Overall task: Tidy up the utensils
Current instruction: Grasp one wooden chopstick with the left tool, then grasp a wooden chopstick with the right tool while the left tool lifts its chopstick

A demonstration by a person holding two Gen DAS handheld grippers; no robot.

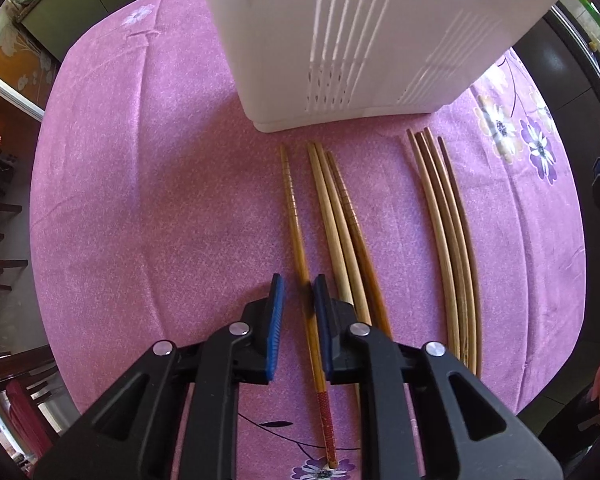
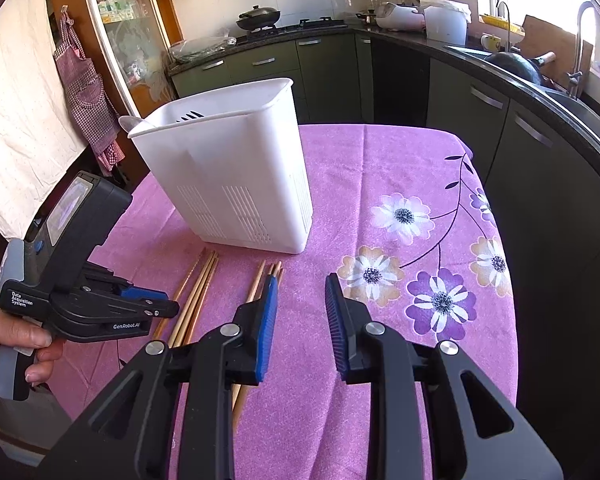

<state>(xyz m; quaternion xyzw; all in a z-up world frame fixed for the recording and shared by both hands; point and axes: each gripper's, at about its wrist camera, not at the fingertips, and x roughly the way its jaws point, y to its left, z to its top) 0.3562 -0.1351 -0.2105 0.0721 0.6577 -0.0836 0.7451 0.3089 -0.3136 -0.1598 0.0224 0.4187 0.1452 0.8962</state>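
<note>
Several wooden chopsticks lie side by side on the pink tablecloth (image 1: pixel 140 200) in front of a white slotted utensil holder (image 1: pixel 360 40) (image 2: pixel 228 172). My left gripper (image 1: pixel 298 284) points down over the leftmost one, a ridged chopstick with a red patterned end (image 1: pixel 296 224). This chopstick runs between the blue pads, against the right pad, with a gap to the left pad. A cluster of three chopsticks (image 1: pixel 340 216) lies just right of it, and another bundle (image 1: pixel 448 216) lies further right. My right gripper (image 2: pixel 302 300) is open and empty, hovering to the right of the bundle (image 2: pixel 260 280).
A hand (image 2: pixel 4 336) holds the left gripper (image 2: pixel 168 308) at the table's left side. Dark kitchen cabinets (image 2: pixel 500 120) and a sink counter (image 2: pixel 540 76) close in on the table's right and far edges. The flowered cloth (image 2: pixel 400 216) right of the holder bears nothing.
</note>
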